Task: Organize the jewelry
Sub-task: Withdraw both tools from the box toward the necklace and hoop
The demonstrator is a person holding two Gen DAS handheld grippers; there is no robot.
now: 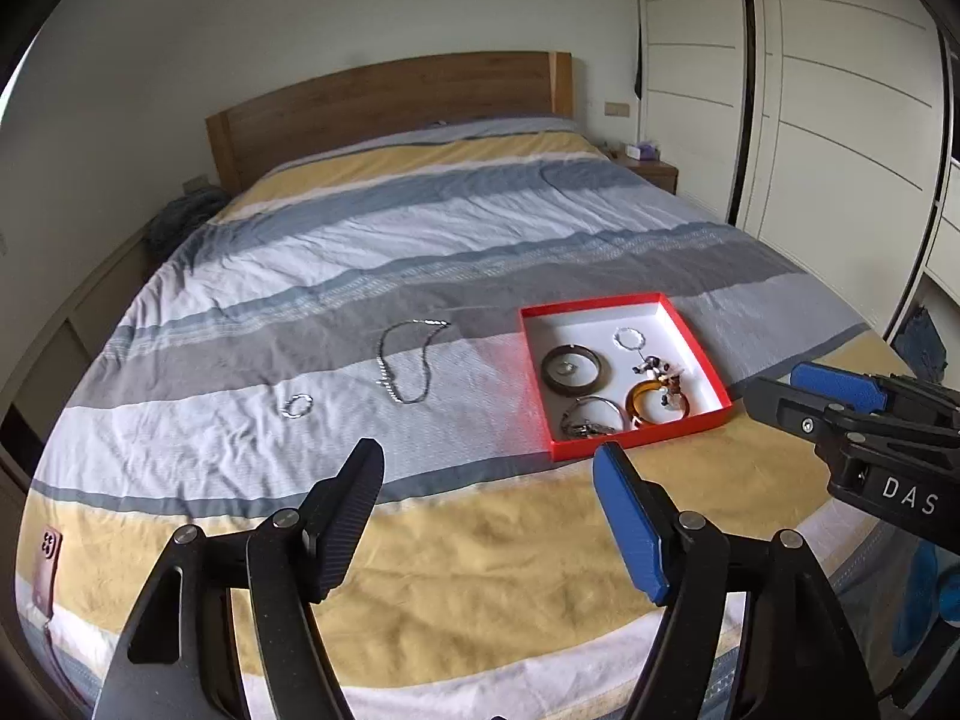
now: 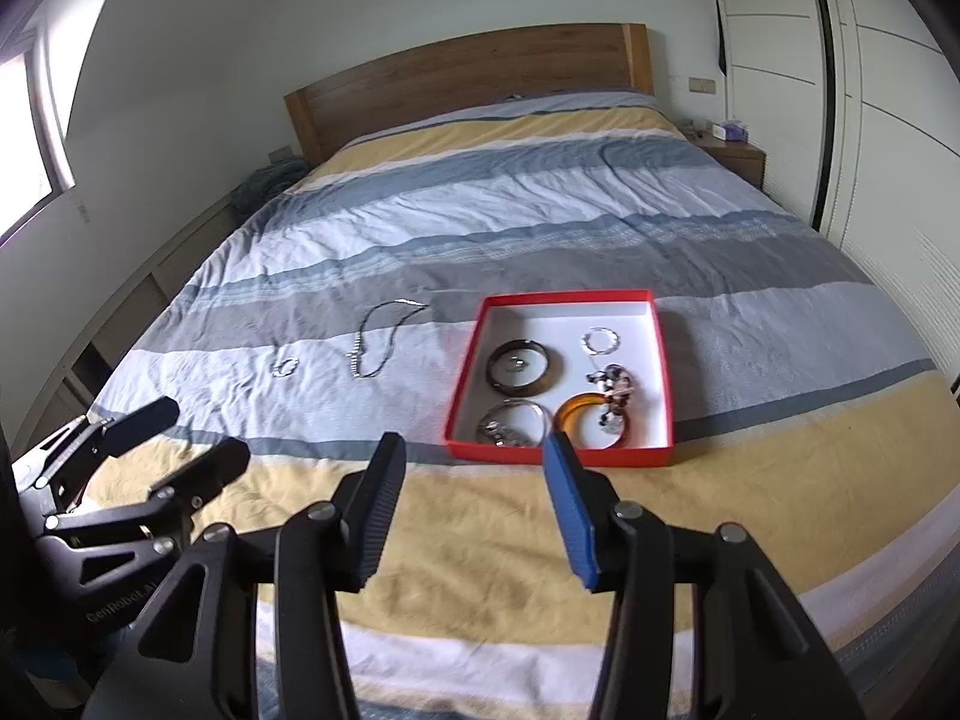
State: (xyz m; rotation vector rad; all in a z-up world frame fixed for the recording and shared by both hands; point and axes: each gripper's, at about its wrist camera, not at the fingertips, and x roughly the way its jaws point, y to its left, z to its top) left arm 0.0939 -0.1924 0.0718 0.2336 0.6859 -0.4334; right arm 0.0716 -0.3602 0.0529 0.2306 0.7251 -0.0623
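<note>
A red tray [image 1: 696, 330] [image 2: 660, 360] with a white inside lies on the striped bed and holds a dark bangle [image 1: 573, 369] [image 2: 522, 366], an amber bangle [image 1: 645, 399] [image 2: 576, 408], a silver bracelet [image 1: 591, 417] [image 2: 510, 426], a small silver ring [image 1: 628, 338] [image 2: 600, 340] and a beaded piece [image 1: 657, 367] [image 2: 612, 381]. A silver chain [image 1: 408, 360] [image 2: 378, 342] and a small silver ring [image 1: 298, 405] [image 2: 286, 366] lie on the cover left of the tray. My left gripper [image 1: 489, 465] [image 2: 174, 432] is open and empty, near the bed's front. My right gripper [image 2: 474, 456] [image 1: 780, 381] is open and empty, just before the tray.
A pink phone [image 1: 45, 564] lies at the bed's front left corner. A wooden headboard [image 1: 390, 96] stands at the far end, a nightstand [image 1: 651, 171] beside it. White wardrobe doors [image 1: 840, 90] line the right side.
</note>
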